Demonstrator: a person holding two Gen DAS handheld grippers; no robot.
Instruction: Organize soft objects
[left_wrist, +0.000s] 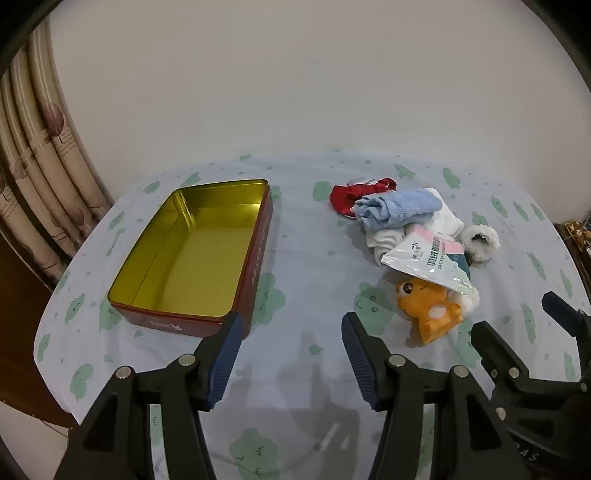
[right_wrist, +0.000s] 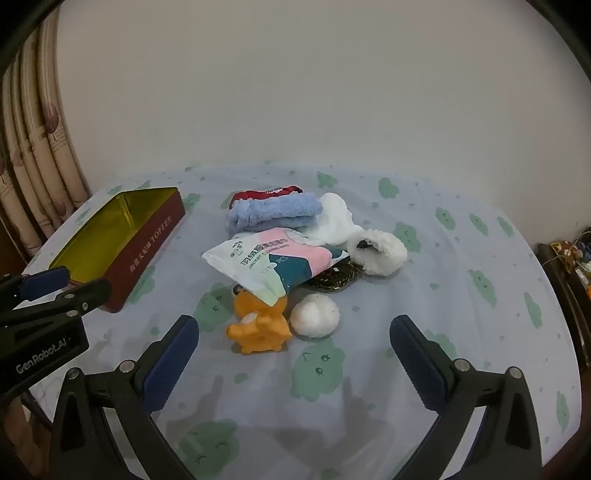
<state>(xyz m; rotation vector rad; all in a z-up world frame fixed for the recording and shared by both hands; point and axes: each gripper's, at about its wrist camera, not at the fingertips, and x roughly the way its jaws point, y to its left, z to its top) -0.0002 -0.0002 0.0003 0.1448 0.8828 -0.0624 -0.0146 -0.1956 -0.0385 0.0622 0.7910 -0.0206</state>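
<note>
Red-walled, gold-lined tin (left_wrist: 192, 254) occupies the left centre of the left wrist view, empty, on the cloth-covered bench (left_wrist: 306, 258). Right of it, well apart, lies the pile of soft items. Largest is the blue towel (right_wrist: 273, 214), rolled, resting against a white cloth (right_wrist: 334, 221) with a red cloth (right_wrist: 266, 194) behind; these should compress readily, so grip mid-roll. The printed pouch (right_wrist: 273, 264) leans over the orange plush toy (right_wrist: 264, 325); its film is probably slippery, so pinch an edge. The fluffy white ring (right_wrist: 380, 254) and white pom-pom (right_wrist: 314, 315) are light; grasp across the body. Left gripper (left_wrist: 291, 354) and right gripper (right_wrist: 295, 354) both hover with jaws spread, grasping nothing.
</note>
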